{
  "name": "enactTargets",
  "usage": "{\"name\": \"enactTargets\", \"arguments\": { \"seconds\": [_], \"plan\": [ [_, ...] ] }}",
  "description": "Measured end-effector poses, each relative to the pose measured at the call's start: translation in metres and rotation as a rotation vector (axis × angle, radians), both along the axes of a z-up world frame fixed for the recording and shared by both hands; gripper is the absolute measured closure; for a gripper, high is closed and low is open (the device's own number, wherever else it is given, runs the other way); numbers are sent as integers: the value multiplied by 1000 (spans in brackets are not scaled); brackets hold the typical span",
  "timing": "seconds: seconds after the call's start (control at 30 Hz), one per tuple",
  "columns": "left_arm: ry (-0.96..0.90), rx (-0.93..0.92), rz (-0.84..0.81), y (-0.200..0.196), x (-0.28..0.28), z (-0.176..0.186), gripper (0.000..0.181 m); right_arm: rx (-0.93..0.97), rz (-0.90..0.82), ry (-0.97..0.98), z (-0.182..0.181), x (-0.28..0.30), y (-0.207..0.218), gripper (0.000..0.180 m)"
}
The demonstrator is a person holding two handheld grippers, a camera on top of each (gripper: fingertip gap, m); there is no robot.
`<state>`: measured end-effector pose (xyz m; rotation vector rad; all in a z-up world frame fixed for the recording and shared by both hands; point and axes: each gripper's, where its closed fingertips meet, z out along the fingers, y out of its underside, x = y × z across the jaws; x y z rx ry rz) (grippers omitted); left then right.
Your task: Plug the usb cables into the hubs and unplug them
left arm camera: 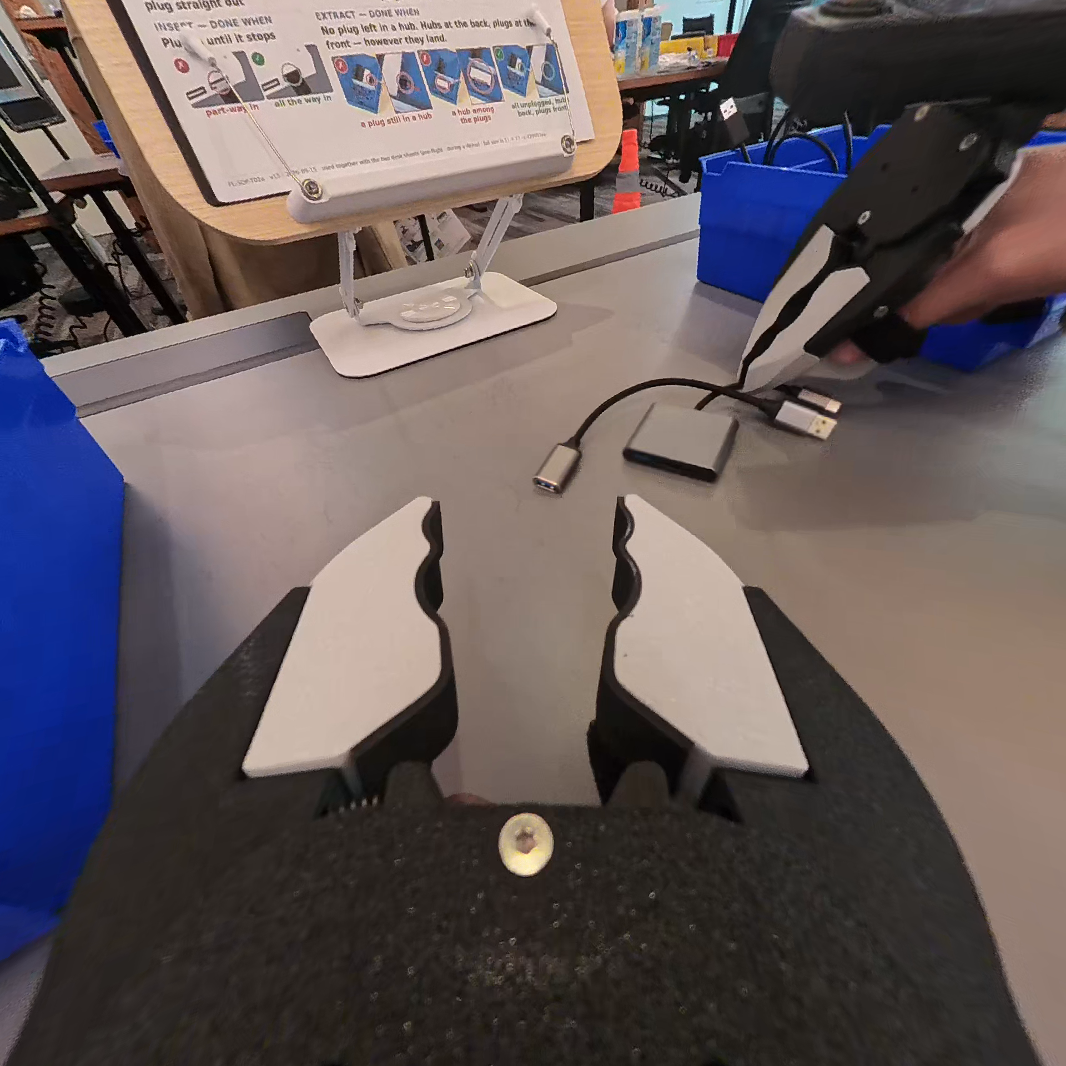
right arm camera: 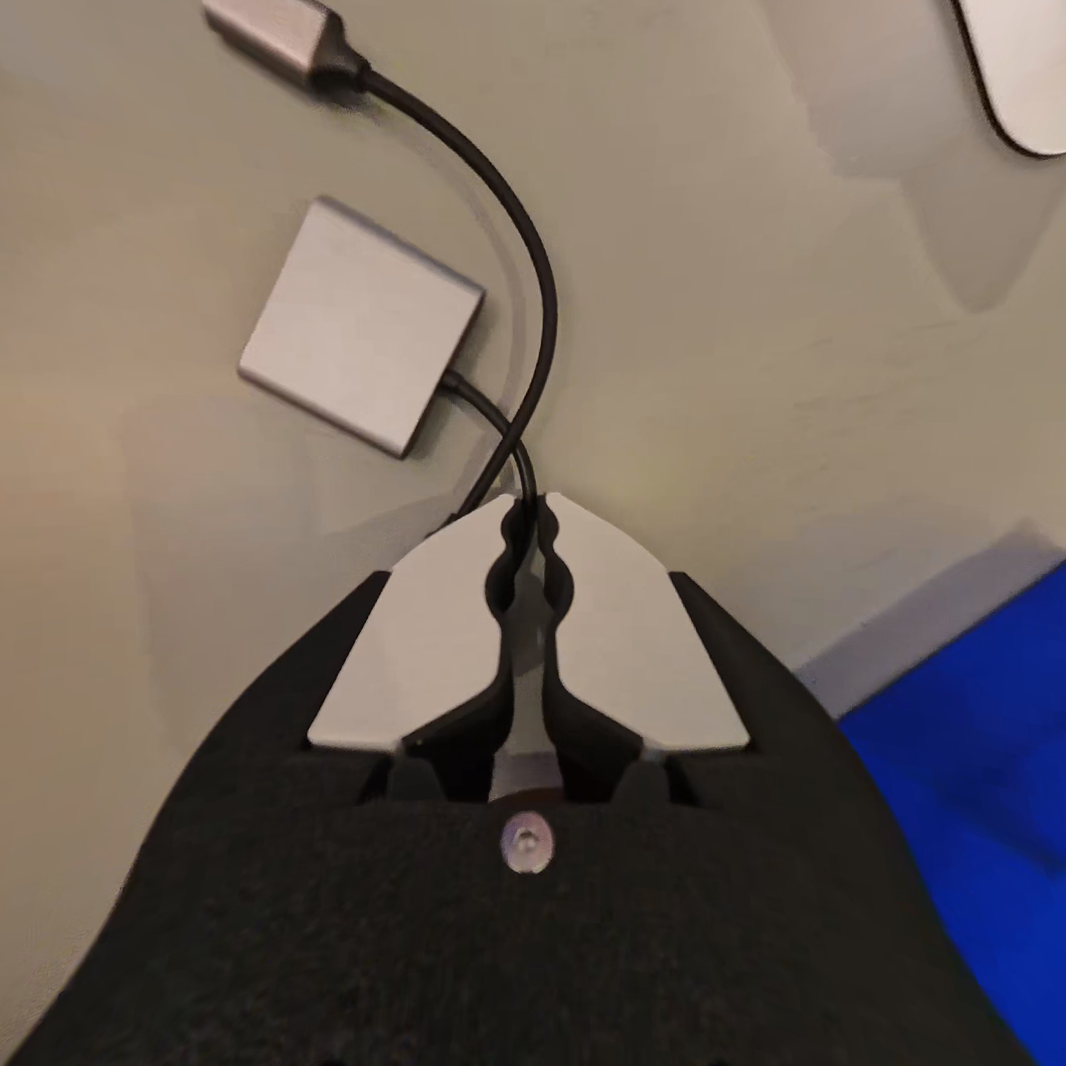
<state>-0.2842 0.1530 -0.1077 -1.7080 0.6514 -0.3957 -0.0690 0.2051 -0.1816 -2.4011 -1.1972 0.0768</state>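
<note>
A grey square hub (left arm camera: 683, 441) lies on the grey table (left arm camera: 346, 461), seen in the right wrist view too (right arm camera: 357, 329). A short black adapter cable with a silver socket end (left arm camera: 556, 467) (right arm camera: 271, 40) lies beside it. Two silver plugs (left arm camera: 804, 418) lie just right of the hub. My right gripper (right arm camera: 529, 502) (left arm camera: 747, 378) points down at the table and is shut on the hub's black cable (right arm camera: 490, 415) close to the plugs. The adapter cable passes under its left finger. My left gripper (left arm camera: 528, 510) is open and empty, a little short of the socket end.
A wooden stand with an instruction sheet (left arm camera: 369, 104) rests on a white base (left arm camera: 432, 329) (right arm camera: 1027, 69) at the back. Blue bins stand at the back right (left arm camera: 750, 242) (right arm camera: 952, 779) and at the left (left arm camera: 52, 634). A hand (left arm camera: 1009, 271) holds the right gripper. Across from one pair of fingers to the other is roughly 25 cm.
</note>
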Motion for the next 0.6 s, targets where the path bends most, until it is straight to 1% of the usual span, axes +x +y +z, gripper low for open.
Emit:
{"name": "enactTargets", "arguments": {
  "seconds": [0.07, 0.13, 0.17, 0.2, 0.23, 0.3, 0.37, 0.43, 0.6],
  "plan": [
    [11, 2, -2, 0, 1, -1, 124, -3, 3, -33, -4, 7, 5, 175],
    [16, 9, -2, -1, 1, -1, 124, 37, -11, -8, -3, 6, 10, 174],
    [17, 10, -2, -1, 2, -1, 124, 46, -26, 15, -2, 5, 10, 167],
    [18, 10, -2, -1, 2, -1, 124, 63, -57, 32, 1, 6, 11, 154],
    [17, 8, -3, -1, 2, -1, 124, 73, -84, 59, 5, 6, 9, 148],
    [14, 7, -2, -1, 1, -1, 124, 123, -130, 110, 18, 2, 1, 143],
    [14, 1, -3, 0, 1, -2, 124, 213, -143, 157, 33, -5, -9, 141],
    [13, -3, -2, 0, 1, -2, 124, 264, -171, 173, 38, -5, -22, 142],
    [8, -8, -1, 0, 1, -2, 124, 225, -256, 185, 16, 8, -41, 142]
  ]
}}
